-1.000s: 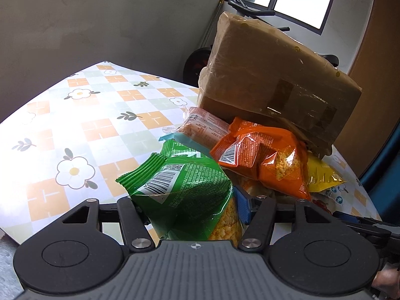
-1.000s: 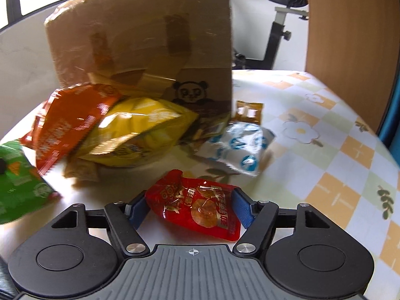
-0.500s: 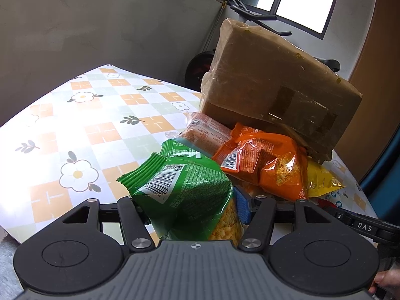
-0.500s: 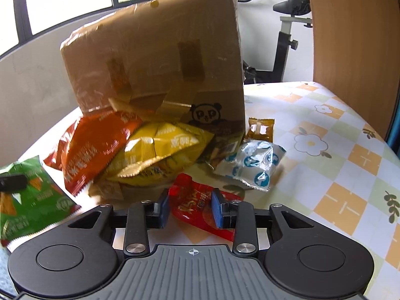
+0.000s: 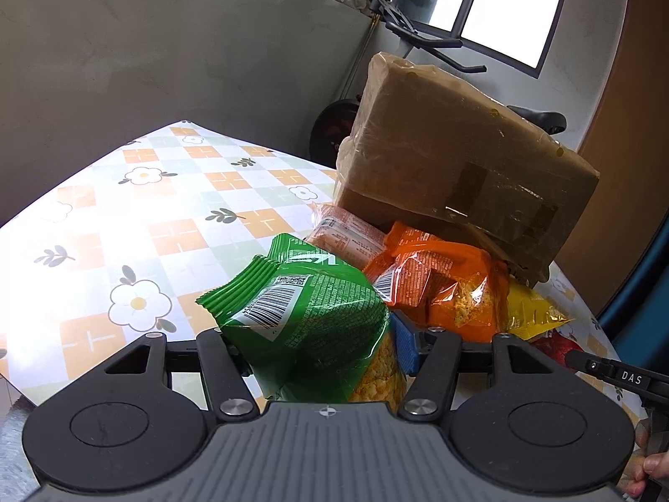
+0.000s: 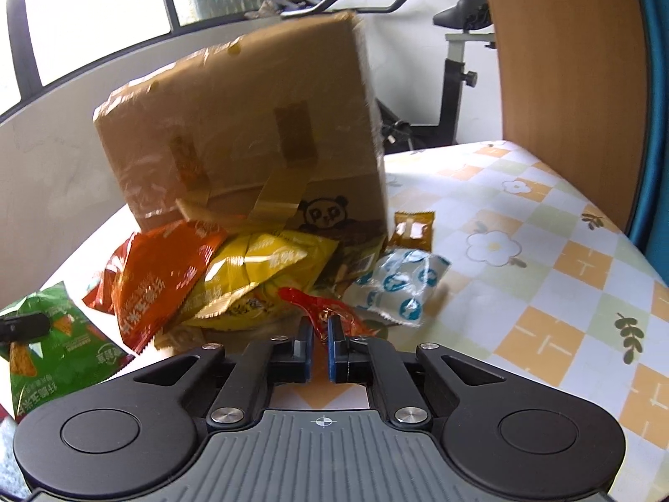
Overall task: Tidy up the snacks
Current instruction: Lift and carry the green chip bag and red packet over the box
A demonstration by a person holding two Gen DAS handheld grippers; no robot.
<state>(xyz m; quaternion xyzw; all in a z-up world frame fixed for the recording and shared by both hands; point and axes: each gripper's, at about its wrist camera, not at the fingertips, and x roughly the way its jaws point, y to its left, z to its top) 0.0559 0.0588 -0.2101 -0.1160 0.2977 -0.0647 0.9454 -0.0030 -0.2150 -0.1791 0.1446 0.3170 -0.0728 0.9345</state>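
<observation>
My left gripper (image 5: 313,334) is shut on a green snack bag (image 5: 301,313), barcode side up, held just over the flowered table (image 5: 125,217). That green bag (image 6: 62,355) also shows at the left edge of the right wrist view. My right gripper (image 6: 320,334) has its jaws closed down tight on a thin red snack packet (image 6: 317,305), pinching its near edge. Behind lie an orange bag (image 6: 163,267), a yellow bag (image 6: 259,267) and a white-and-blue packet (image 6: 397,284), piled against a taped cardboard box (image 6: 251,146).
A small brown packet (image 6: 412,230) leans by the box's right corner. A pale orange pack (image 5: 347,234) lies left of the orange bag (image 5: 439,284). An exercise bike (image 6: 455,62) and a wooden panel (image 6: 564,62) stand past the table. A person's fingers (image 5: 656,464) show bottom right.
My right gripper closed from wide open onto the red packet and rose a little, lifting the packet's edge. The left gripper kept its hold on the green bag and hardly moved.
</observation>
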